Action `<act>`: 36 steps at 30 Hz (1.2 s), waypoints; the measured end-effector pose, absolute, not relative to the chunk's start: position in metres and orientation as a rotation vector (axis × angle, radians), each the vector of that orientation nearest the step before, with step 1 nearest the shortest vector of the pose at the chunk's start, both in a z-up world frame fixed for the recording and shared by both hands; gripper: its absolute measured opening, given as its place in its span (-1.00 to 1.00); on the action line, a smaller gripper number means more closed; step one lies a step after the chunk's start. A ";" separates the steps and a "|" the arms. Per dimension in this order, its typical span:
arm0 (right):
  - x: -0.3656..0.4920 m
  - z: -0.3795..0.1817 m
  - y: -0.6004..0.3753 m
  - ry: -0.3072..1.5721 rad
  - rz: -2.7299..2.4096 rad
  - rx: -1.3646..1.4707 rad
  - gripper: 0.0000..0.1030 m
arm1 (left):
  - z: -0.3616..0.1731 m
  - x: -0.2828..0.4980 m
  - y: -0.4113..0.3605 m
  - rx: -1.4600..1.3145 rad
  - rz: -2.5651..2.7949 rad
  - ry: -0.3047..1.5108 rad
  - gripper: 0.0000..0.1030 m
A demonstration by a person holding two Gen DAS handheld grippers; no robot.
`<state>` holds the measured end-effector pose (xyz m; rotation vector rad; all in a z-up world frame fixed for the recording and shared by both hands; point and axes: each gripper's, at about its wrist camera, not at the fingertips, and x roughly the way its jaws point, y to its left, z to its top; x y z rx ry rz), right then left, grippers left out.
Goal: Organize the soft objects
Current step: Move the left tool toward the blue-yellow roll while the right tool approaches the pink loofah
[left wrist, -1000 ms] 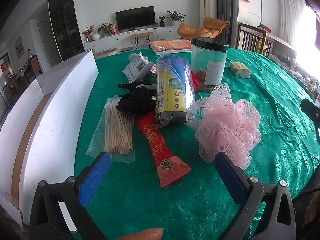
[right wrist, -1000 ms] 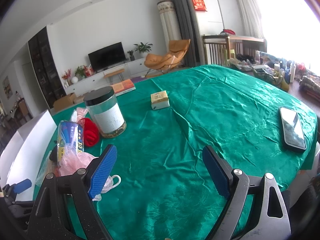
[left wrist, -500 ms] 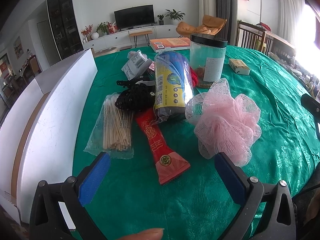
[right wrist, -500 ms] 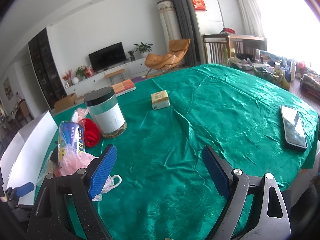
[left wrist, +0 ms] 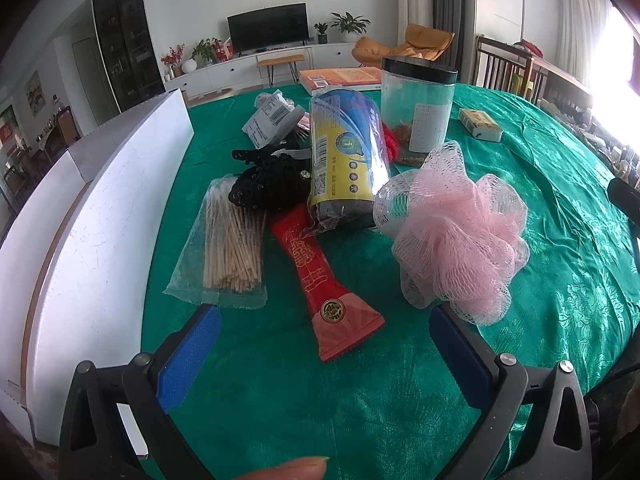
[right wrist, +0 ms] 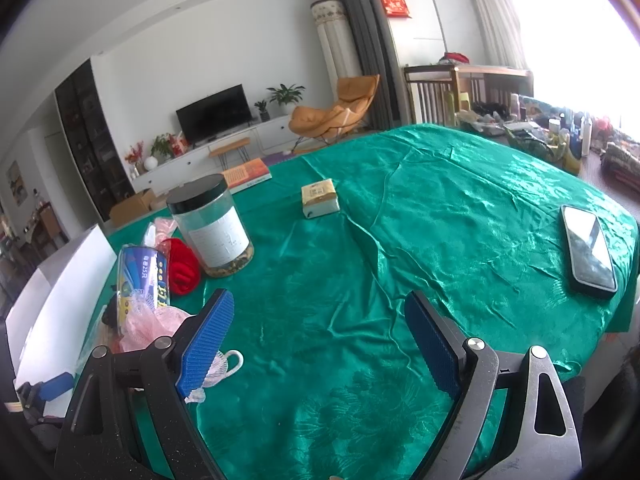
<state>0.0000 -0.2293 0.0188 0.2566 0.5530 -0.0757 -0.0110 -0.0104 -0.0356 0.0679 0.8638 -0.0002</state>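
A pink mesh bath pouf (left wrist: 460, 236) lies on the green tablecloth, just beyond the right finger of my left gripper (left wrist: 324, 354), which is open and empty. Behind it lie a black knitted piece (left wrist: 272, 184), a red knitted item (right wrist: 183, 266) beside the jar, a rolled blue-and-yellow pack (left wrist: 348, 160), a red packet (left wrist: 320, 276) and a bag of cotton swabs (left wrist: 230, 244). In the right wrist view the pouf (right wrist: 154, 326) sits left of my right gripper (right wrist: 320, 344), which is open over bare cloth.
A white open box (left wrist: 100, 216) runs along the table's left side. A clear jar with a black lid (right wrist: 210, 228), a small yellow box (right wrist: 320, 198), a book (left wrist: 340, 78) and a grey pouch (left wrist: 268, 124) stand further back. A phone (right wrist: 590, 252) lies at the right.
The left gripper has eased slightly forward toward the pile; objects look a little nearer. The right gripper has barely moved. Both stay open.
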 end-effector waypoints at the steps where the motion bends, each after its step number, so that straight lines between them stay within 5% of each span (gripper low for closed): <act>1: 0.000 0.019 -0.231 0.553 -0.076 0.257 0.73 | -0.036 -0.011 -0.010 0.068 0.000 0.865 1.00; 36: 0.001 0.016 -0.232 0.558 -0.070 0.284 0.73 | -0.041 -0.012 -0.009 0.073 0.003 0.873 1.00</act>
